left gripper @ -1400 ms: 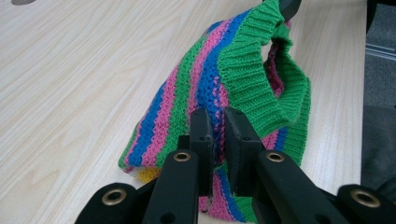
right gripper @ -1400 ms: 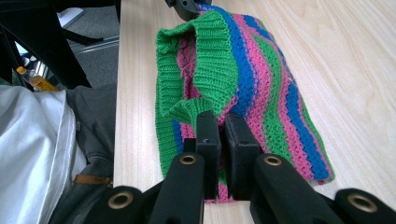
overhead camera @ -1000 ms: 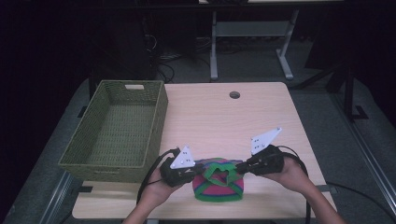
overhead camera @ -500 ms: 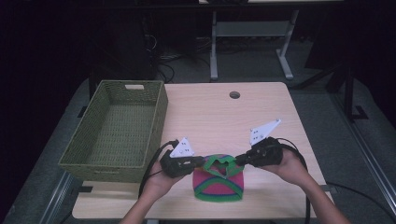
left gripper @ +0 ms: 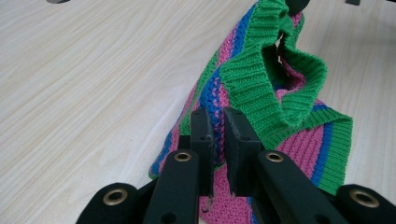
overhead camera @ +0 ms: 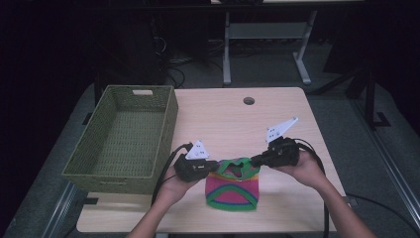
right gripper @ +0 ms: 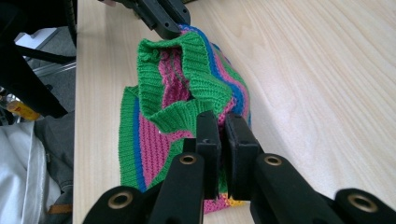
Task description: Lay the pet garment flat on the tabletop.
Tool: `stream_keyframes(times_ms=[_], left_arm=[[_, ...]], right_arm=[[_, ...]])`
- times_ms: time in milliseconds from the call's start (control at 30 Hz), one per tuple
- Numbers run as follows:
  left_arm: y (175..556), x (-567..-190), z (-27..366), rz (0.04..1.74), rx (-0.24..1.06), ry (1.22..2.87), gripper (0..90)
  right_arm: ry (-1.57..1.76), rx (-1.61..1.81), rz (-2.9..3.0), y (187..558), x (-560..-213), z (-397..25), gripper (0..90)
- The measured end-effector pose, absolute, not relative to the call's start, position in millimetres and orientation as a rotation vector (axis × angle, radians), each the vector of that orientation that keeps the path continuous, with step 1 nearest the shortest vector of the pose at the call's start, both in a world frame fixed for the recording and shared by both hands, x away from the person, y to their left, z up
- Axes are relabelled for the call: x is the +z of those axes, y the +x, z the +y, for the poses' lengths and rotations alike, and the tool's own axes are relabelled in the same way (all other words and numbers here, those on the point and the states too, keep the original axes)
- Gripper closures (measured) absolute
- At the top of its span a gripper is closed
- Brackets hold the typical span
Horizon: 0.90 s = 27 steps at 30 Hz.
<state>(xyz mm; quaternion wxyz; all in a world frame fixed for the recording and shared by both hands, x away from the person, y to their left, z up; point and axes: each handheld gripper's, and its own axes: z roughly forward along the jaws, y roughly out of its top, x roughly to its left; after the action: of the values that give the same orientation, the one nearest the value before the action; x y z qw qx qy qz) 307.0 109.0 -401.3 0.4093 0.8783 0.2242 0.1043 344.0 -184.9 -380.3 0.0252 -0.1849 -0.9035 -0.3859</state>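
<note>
I have the small knitted garment striped in pink, green and blue [overhead camera: 233, 186] pinched at both top corners: my left gripper [overhead camera: 214, 165] has its jaws nearly together on the knit's left edge, and my right gripper [overhead camera: 253, 160] has its jaws clamped narrow on the right edge beside the green ribbed collar [left gripper: 275, 79]. The lower part of the garment lies flat on the pale wooden surface [overhead camera: 233, 116] near its front edge. The green woven rectangular basket [overhead camera: 161, 134] stands at the left, nothing inside it.
</note>
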Motion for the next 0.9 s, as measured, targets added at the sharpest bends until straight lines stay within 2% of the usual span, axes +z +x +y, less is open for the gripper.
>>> stream_keyframes(times_ms=[400,433,467,500,567,600,700,900], left_arm=[[328.9,-408.4,110.1,0.653,0.264,2.186,82.7],[342.4,-410.0,109.5,0.751,0.288,2.139,82.1],[342.4,-410.0,109.5,0.751,0.288,2.139,79.9],[349.6,-410.0,108.4,0.807,0.317,2.111,79.9],[360.3,-408.9,107.4,0.876,0.354,2.067,69.4],[364.7,-407.8,107.8,0.886,0.367,2.06,68.0],[369.3,-406.7,107.2,0.885,0.403,2.068,64.7],[366.3,-406.2,106.1,0.865,0.384,2.103,61.9]], right_arm=[[-0.622,-1.158,-2.76,362.6,-382.2,-181.9,84.6],[-0.675,-1.191,-2.753,377.9,-381.6,-179.0,82.8],[-0.675,-1.191,-2.753,377.9,-381.6,-179.0,82.8],[-0.753,-1.213,-2.768,388.1,-380.9,-177.4,76.0],[-0.895,-1.271,-2.764,406.8,-378.7,-176.8,69.3],[-0.951,-1.294,-2.755,414.2,-377.0,-176.7,66.3],[-1.023,-1.284,-2.763,425.2,-376.6,-174.7,65.2],[-1.027,-1.248,-2.757,422.6,-385.6,-181.1,62.6]])
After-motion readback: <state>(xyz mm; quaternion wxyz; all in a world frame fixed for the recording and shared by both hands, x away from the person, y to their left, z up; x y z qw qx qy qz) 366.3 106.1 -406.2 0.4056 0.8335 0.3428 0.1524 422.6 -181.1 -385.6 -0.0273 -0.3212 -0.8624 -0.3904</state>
